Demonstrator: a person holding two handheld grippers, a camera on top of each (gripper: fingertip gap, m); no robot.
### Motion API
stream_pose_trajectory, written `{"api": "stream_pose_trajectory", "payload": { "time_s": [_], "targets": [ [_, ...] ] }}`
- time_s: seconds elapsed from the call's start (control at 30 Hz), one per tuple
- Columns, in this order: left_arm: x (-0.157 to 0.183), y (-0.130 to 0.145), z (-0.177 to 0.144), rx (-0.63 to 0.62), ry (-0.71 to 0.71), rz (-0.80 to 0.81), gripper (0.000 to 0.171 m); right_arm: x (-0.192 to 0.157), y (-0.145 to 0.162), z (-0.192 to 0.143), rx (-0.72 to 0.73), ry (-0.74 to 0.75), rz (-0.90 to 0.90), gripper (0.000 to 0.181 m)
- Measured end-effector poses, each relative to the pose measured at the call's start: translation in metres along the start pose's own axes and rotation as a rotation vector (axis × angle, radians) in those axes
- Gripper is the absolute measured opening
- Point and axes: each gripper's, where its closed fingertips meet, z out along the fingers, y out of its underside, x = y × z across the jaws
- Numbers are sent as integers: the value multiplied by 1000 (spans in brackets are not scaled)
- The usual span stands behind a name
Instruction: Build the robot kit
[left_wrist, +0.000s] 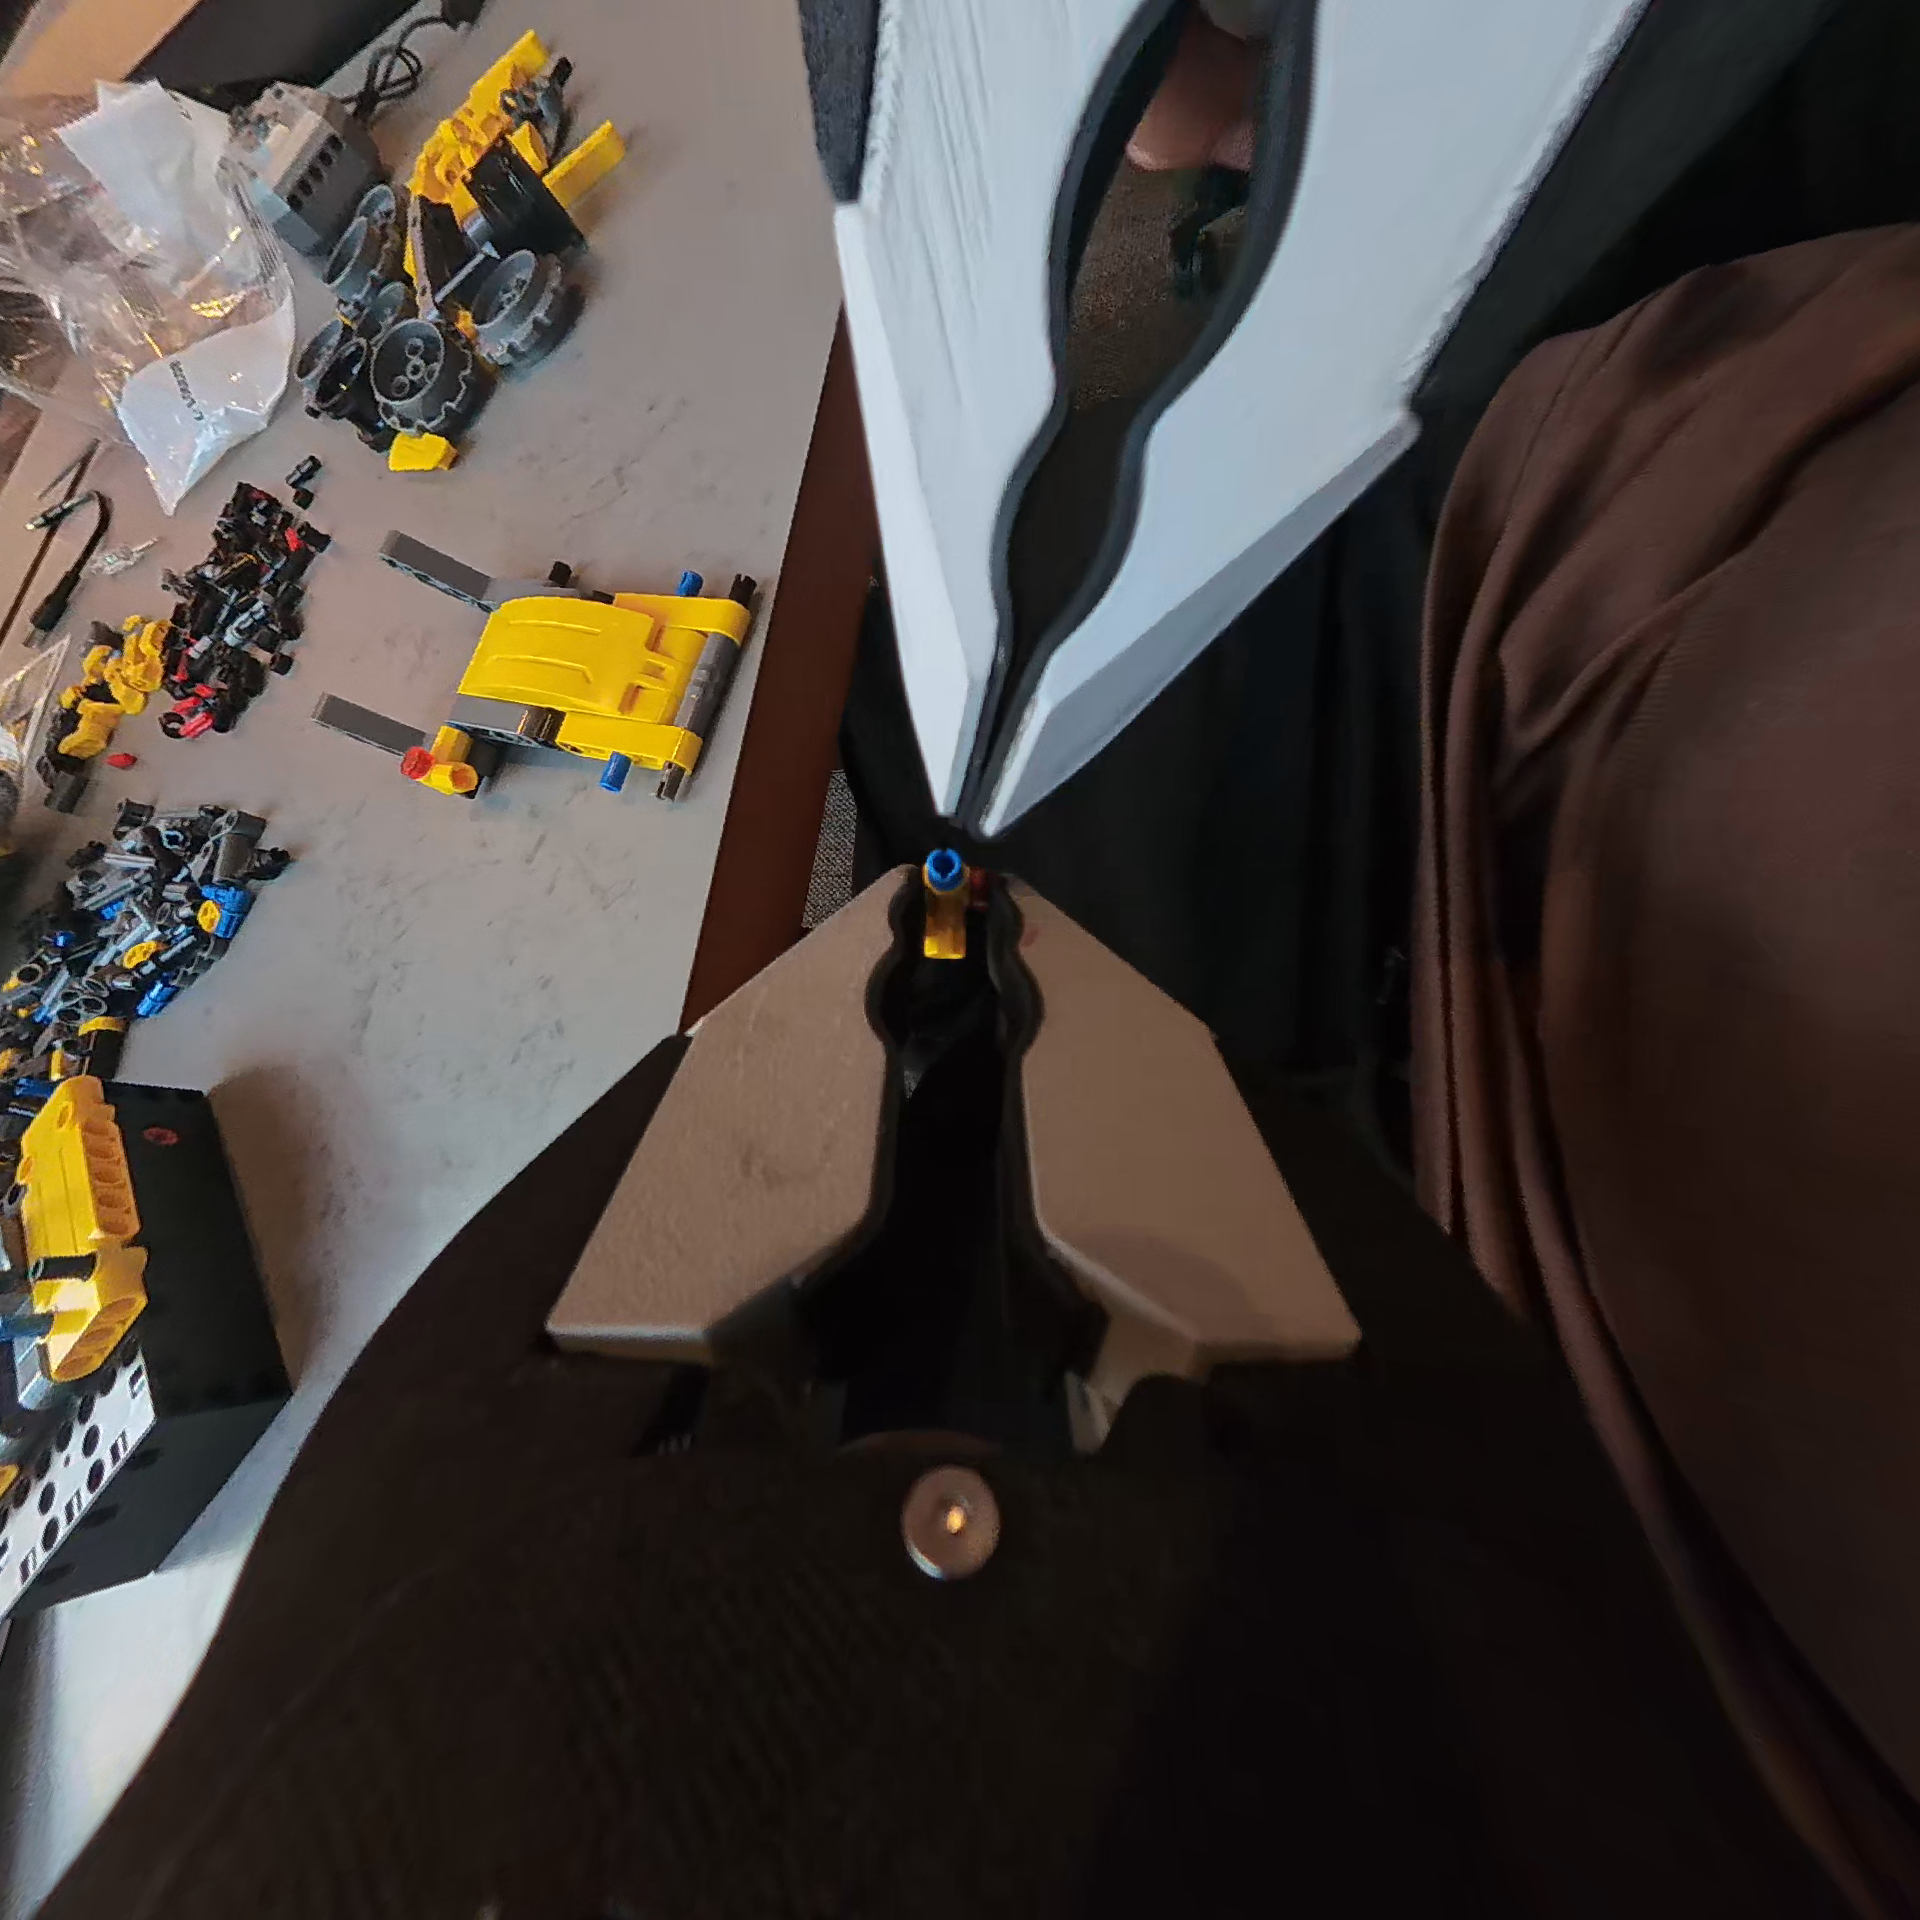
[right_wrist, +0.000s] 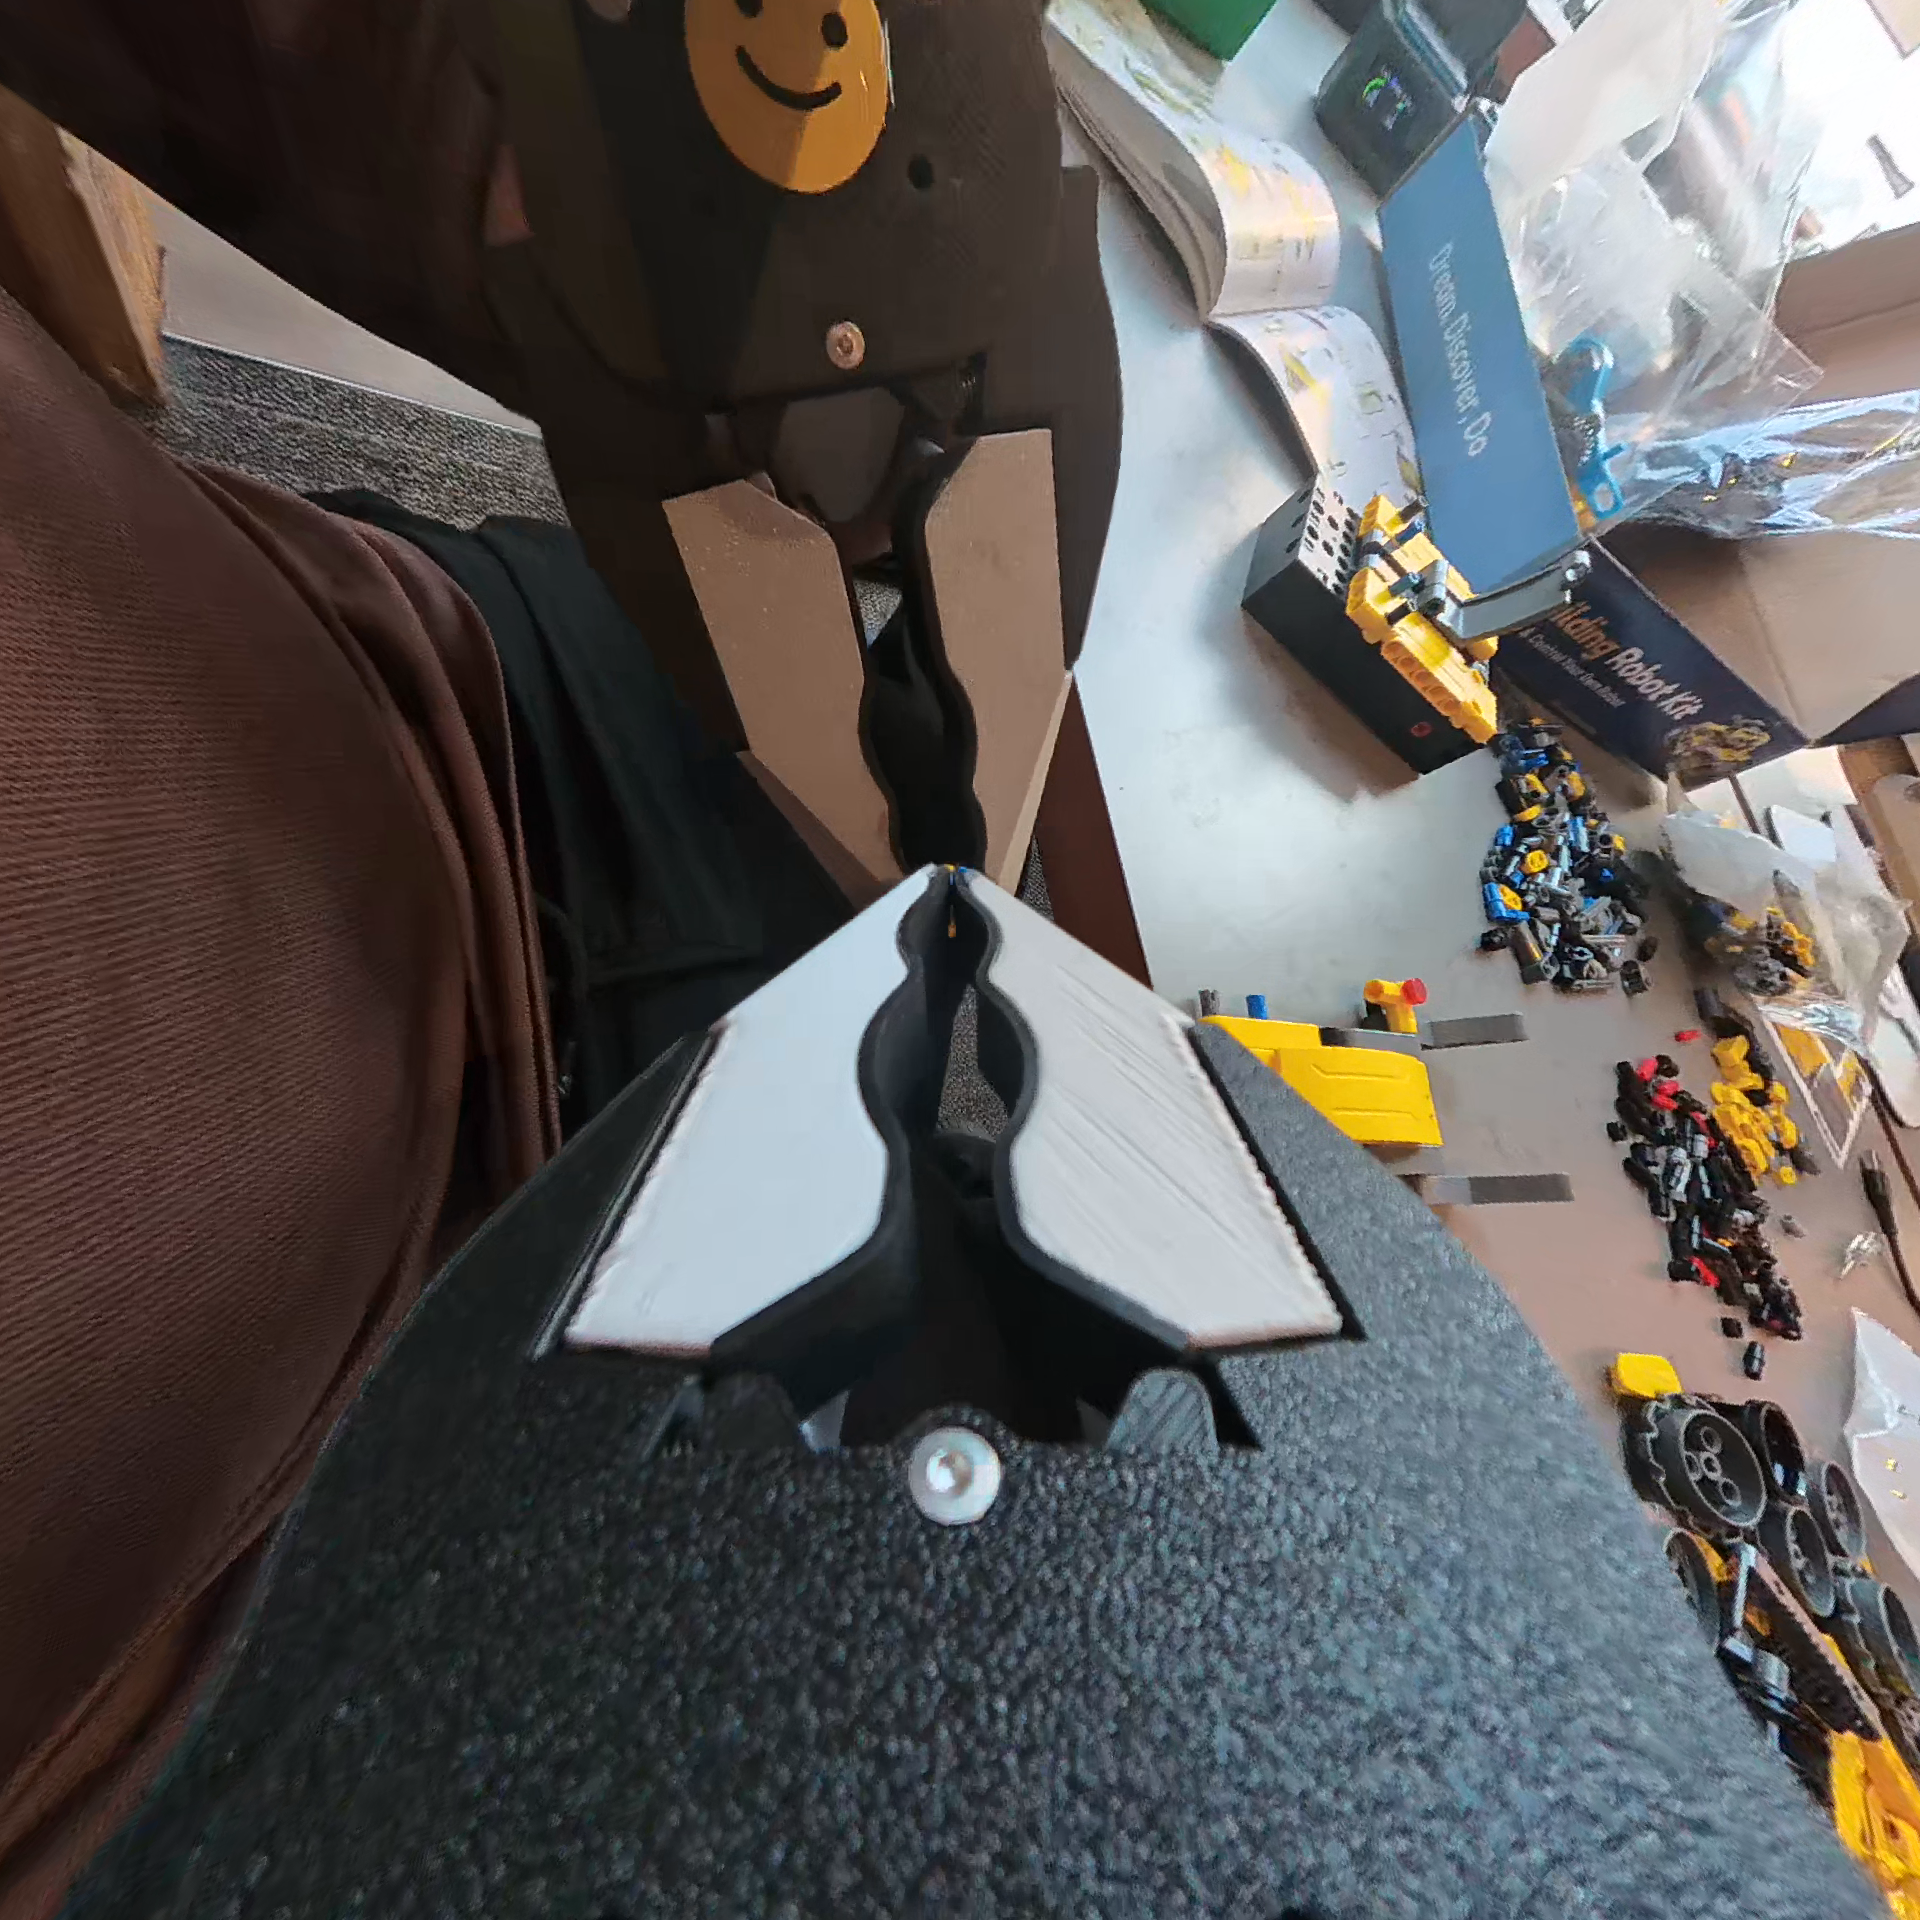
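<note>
In the left wrist view my left gripper, with tan fingers, is shut on a small yellow connector with a blue pin at its tips. My right gripper, with white fingers, comes in from above, and its closed tips meet the blue pin end. In the right wrist view my right gripper is shut tip to tip against the left gripper. Only a speck of the blue and yellow piece shows there. Both grippers are off the table edge, over a person's lap.
The grey table holds a yellow panel assembly, a wheeled yellow and black assembly, piles of small parts, plastic bags and a black box. An open booklet and a blue box lie farther back. Brown clothing is close by. Only a small space, under 4 cm, lies between the two pairs of fingers.
</note>
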Motion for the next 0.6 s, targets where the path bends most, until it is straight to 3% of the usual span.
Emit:
{"api": "stream_pose_trajectory", "payload": {
  "time_s": [0.13,0.3,0.6],
  "targets": [
    [3,-2,0,14,11,22,9,2,-3,-1,11,5,11,26],
    [7,-6,-1,21,4,62,9,-4,4,2,-22,-9,-62,3],
    [10,-3,1,-2,-2,101,9,-7,7,4,-47,-25,-95,3]
  ]
}}
